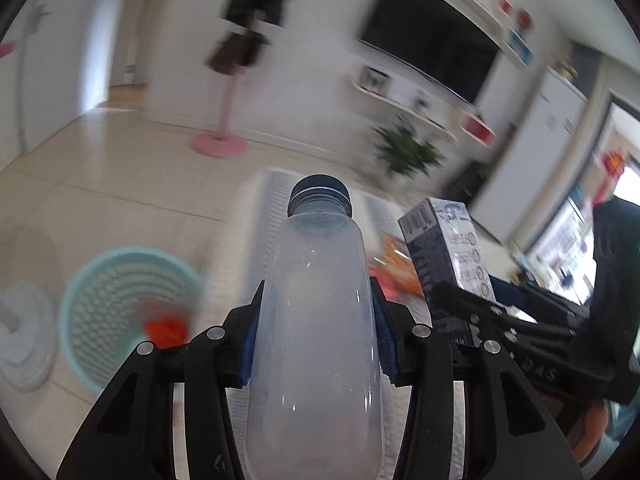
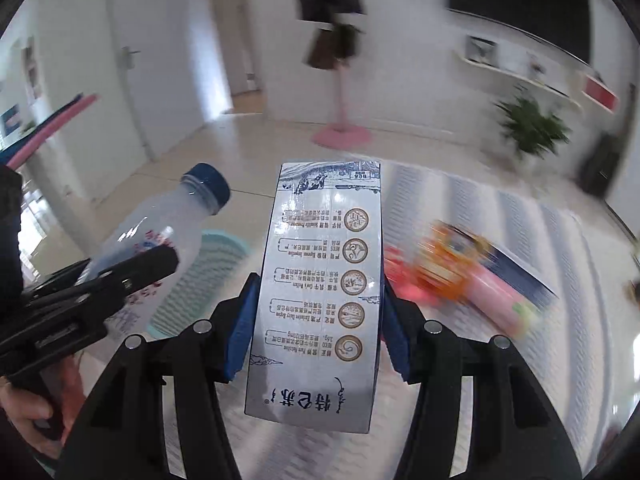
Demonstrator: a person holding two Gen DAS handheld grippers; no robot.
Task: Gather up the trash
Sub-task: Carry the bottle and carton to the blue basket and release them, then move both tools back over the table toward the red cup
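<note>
My left gripper is shut on a clear plastic bottle with a dark blue cap, held in the air. The bottle also shows in the right wrist view, at the left. My right gripper is shut on a white and blue milk carton, also lifted. The carton shows in the left wrist view, to the right of the bottle. A pale blue basket stands on the floor down to the left, with something red-orange in it. It also shows in the right wrist view, behind the bottle.
A striped white table top lies below, with an orange wrapper and a pink packet on it. A white ridged object sits left of the basket. A pink stand and a potted plant stand by the far wall.
</note>
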